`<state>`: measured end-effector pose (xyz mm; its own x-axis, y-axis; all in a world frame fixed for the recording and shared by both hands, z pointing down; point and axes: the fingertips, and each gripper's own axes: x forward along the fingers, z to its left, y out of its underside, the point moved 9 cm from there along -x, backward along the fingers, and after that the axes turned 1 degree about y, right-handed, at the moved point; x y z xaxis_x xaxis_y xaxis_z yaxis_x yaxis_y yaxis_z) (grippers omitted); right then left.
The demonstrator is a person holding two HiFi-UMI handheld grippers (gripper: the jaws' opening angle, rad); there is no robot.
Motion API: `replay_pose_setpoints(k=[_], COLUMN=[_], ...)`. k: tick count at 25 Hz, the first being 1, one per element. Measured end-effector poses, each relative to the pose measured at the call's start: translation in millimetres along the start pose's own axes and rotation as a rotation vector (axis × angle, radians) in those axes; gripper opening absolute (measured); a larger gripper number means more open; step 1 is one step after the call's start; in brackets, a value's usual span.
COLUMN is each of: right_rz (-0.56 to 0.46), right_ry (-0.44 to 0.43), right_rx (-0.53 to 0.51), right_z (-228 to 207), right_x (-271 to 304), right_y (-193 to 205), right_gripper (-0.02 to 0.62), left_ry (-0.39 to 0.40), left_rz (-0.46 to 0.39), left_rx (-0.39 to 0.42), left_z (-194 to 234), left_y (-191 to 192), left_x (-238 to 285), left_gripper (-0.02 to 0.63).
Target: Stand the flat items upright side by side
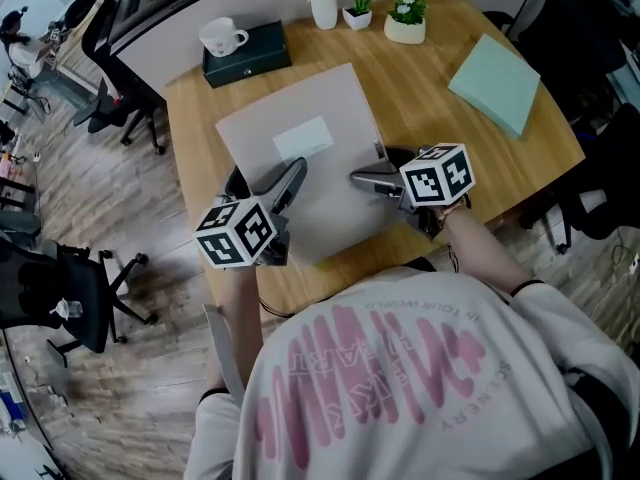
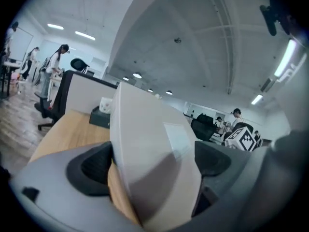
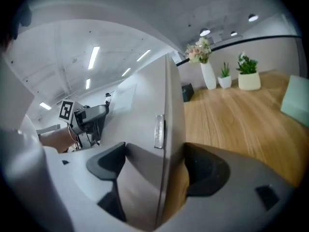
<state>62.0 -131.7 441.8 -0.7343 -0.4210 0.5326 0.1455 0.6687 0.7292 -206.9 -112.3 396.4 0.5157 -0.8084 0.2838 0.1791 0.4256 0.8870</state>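
Note:
A grey flat folder [image 1: 320, 98] with a white label [image 1: 302, 138] is raised at a tilt over the wooden table [image 1: 430, 118], its face toward me. My left gripper [image 1: 293, 175] is shut on its left edge, and the folder [image 2: 149, 149] fills the gap between those jaws [image 2: 150, 170]. My right gripper [image 1: 362, 178] is shut on the right edge, where the folder [image 3: 140, 129] and a small metal clip [image 3: 159, 132] sit between its pads [image 3: 157, 170]. A pale green flat item [image 1: 495, 83] lies flat at the table's right.
A black box [image 1: 250, 56] with a white mug [image 1: 222, 38] stands at the back left. A white vase [image 1: 324, 6] and two potted plants [image 1: 357, 13] [image 1: 405, 20] line the back edge. Office chairs [image 1: 115, 68] stand on the floor to the left.

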Motion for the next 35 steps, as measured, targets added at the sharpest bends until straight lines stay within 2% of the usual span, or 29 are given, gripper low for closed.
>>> replay_pose_setpoints(k=[4,9,13,15,20,24,30,35], right_rz=[-0.053,-0.119,-0.151,-0.165,-0.134,-0.125,-0.148,-0.162], right_ry=[0.048,0.126,0.186,0.190,0.174,0.155,0.105,0.097], right_rx=[-0.103,-0.191,-0.239,-0.233,-0.244,-0.263,-0.310,-0.296], right_z=[2,2,5,4,1,-4,-14,-14], right_x=[1,15,26,29,40,47,54,54], right_y=[-27,-49,-67,-71,-82,-89,-96,-95], right_gripper=[0.383,0.380,0.371,0.371,0.374,0.376,0.382,0.380], left_ry=[0.024,0.027,0.019,0.008,-0.030,-0.082,-0.098,-0.134], left_rz=[-0.053,-0.134,-0.231,-0.247,-0.233,-0.215,-0.181,-0.128], left_rx=[0.147,0.300,0.355,0.382,0.381,0.425,0.369,0.380], left_z=[-6,-1,4,4,10,11,14,17], left_y=[-32,-51,-61,-58,-60,-59,-61,-51], left_x=[5,13,12,10,12,14,11,13], left_gripper=[0.526,0.526,0.509,0.508,0.506,0.506,0.477,0.468])
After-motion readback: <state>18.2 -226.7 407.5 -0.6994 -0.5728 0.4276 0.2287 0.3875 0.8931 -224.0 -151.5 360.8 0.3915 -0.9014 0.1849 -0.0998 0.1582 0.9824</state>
